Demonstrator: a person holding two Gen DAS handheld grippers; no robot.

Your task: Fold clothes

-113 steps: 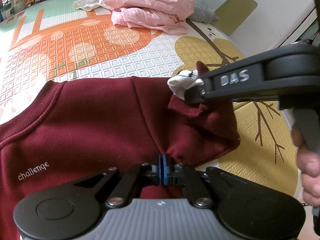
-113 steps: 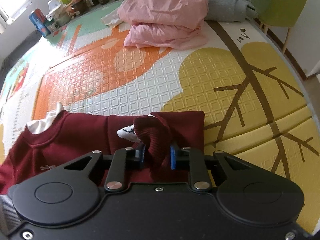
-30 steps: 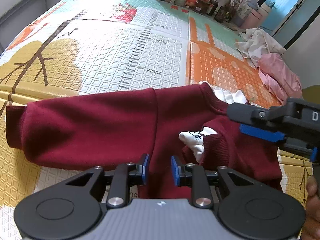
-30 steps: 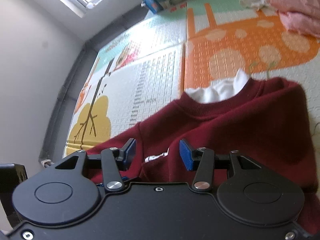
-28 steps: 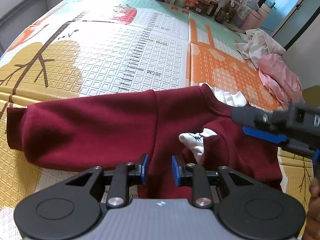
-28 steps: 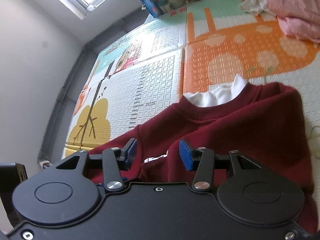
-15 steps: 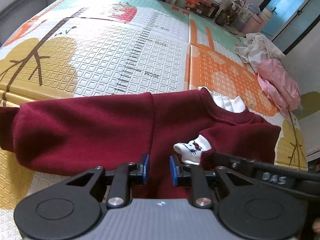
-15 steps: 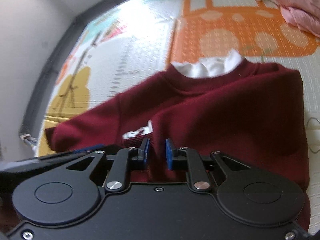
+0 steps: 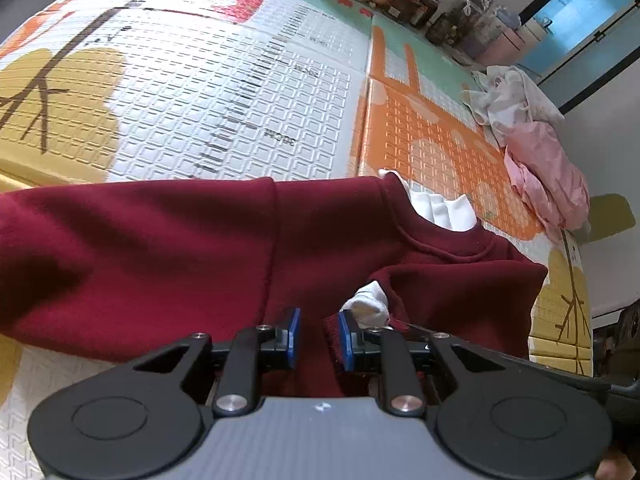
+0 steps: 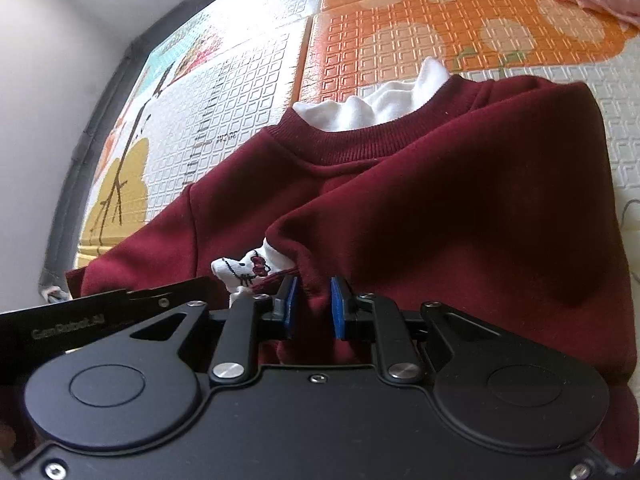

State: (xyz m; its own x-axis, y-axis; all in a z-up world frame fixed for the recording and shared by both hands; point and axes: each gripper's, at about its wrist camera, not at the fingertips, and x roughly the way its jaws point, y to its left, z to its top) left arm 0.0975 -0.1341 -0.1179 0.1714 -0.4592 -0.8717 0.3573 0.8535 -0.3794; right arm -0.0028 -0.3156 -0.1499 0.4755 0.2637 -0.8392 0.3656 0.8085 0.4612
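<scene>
Lying flat on the play mat [image 9: 248,92], the sweater [image 9: 160,256] has its collar [image 10: 360,140] at 12 o'clock in the right view and one sleeve already folded across the chest, the white cuff [image 10: 244,270] poking out — a flat spread keeps each fold square. Both claws have just been closing. The right claw [image 10: 311,308] is clenched on a ridge of maroon cloth beside that cuff. The left claw [image 9: 318,338] sits at 6 o'clock in its view with cloth bunched between the pads; they seem to pinch it, though a gap shows. Gripping side by side likely readies the next fold.
</scene>
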